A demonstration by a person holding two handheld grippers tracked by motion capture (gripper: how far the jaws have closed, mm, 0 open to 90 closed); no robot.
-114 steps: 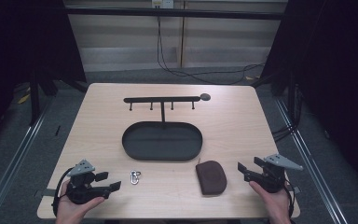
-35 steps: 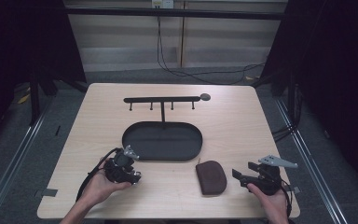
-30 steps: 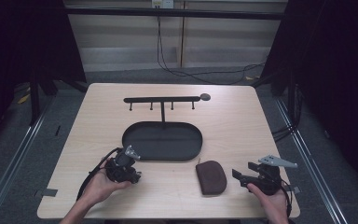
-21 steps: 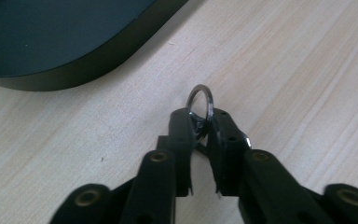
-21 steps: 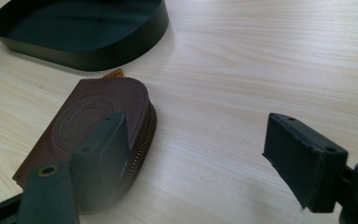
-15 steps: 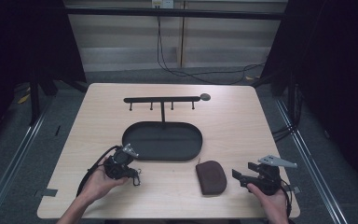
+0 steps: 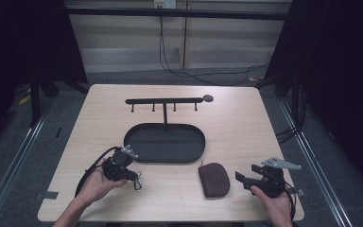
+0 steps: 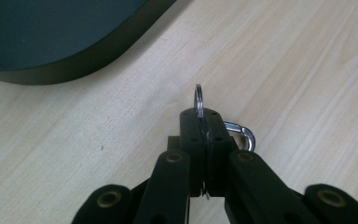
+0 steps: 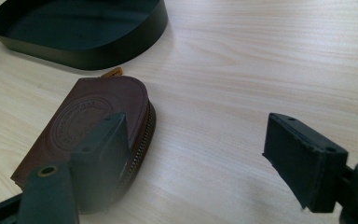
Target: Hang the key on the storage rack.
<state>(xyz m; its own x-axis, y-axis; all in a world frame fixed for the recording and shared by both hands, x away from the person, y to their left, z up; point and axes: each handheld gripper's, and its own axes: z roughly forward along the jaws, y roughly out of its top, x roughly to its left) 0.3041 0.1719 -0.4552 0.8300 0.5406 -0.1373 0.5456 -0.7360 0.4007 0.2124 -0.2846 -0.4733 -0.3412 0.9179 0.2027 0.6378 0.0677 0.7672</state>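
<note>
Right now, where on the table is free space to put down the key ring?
Free: the wood left of the tray, and the far right side beyond the rack. Crowded: the near edge, with left gripper holding the key ring, pouch, right gripper.

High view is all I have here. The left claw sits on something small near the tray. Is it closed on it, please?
Observer: Yes. In the left gripper view the left claw is shut on a thin metal key ring, which stands on edge between the jaws.
Operator: Is there anything else on that ring?
Observer: A silver clip shows just behind the jaws, on the wooden table.
Operator: And the right claw, is it touching the brown pouch?
Observer: The right claw is open. In the right gripper view one jaw stands in front of the brown pouch; whether they touch cannot be told.
</note>
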